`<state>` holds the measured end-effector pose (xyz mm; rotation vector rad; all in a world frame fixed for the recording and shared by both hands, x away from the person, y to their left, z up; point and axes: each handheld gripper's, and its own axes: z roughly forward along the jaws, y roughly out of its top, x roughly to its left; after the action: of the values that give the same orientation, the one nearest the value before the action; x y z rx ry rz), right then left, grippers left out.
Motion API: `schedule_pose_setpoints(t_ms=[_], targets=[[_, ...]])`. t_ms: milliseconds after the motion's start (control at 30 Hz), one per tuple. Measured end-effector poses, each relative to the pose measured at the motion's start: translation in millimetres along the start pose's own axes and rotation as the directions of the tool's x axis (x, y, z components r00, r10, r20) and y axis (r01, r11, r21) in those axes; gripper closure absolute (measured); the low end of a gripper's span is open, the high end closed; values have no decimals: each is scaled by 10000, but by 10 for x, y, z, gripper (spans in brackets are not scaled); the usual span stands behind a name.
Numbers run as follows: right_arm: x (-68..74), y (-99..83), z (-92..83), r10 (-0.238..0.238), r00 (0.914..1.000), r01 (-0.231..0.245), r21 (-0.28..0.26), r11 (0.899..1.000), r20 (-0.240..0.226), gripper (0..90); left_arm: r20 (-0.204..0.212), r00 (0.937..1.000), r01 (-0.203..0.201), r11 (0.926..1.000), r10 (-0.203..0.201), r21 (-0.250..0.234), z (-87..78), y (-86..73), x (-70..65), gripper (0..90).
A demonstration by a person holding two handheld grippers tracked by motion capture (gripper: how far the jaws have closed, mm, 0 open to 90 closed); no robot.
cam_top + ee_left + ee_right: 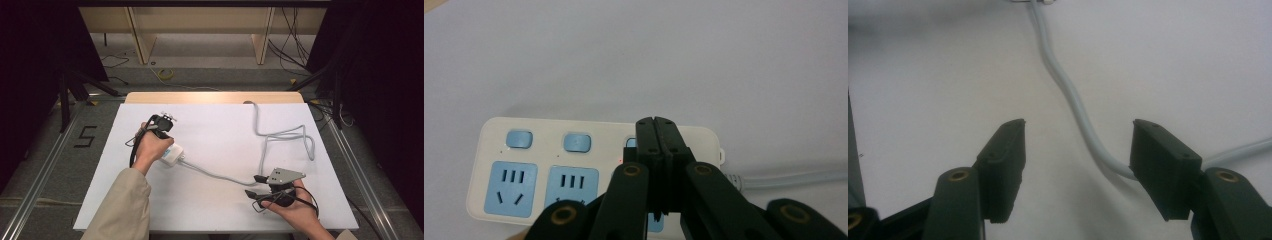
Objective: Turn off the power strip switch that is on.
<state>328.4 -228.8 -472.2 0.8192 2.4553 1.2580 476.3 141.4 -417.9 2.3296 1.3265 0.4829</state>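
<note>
A person works a white power strip (594, 165) on a white surface (220, 135) with a hand-held gripper in each hand. The left gripper (658, 145), seen in the left gripper view with its jaws pressed flat together, has its joined tips down on the strip at the third of three blue switches (630, 143), the one nearest the cord end; a small red light (619, 160) glows just beside that switch. From above, the strip (171, 154) lies at about 9 o'clock on the surface, partly under the person's left hand (150, 147).

The grey cord (280, 135) leaves the strip toward 3 o'clock, loops up toward 1 o'clock and runs off the far edge at 12 o'clock. The right gripper (256, 186) rests near 5 o'clock with its jaws spread wide and nothing between them; in the right gripper view the cord (1073, 105) passes between and beyond the jaws, touching neither as far as can be told.

Judged from these frames, the switching job looks well under way: the press on the third switch appears made or being made, given the light. The other two switches (520, 139) show no lit indicator, and whether they are to be pressed cannot be told. All three blue sockets (510, 188) stand empty, so no plug is in.
</note>
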Motion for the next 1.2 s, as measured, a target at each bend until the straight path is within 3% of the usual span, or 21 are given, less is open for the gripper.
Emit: schedule_pose_setpoints(t_ms=[700, 1200], targets=[[-1, -1, -1, -6, 10000, 6, -7, 10000, -11, 400, -121, 9999, -26, 9980, 34, 629, 213, 35, 38, 897], [0, -1, 4, -3, 10000, 3, 19, 10000, -15, 401, -99, 9999, -30, 9974, 37, 714, 255, 32, 49, 897]])
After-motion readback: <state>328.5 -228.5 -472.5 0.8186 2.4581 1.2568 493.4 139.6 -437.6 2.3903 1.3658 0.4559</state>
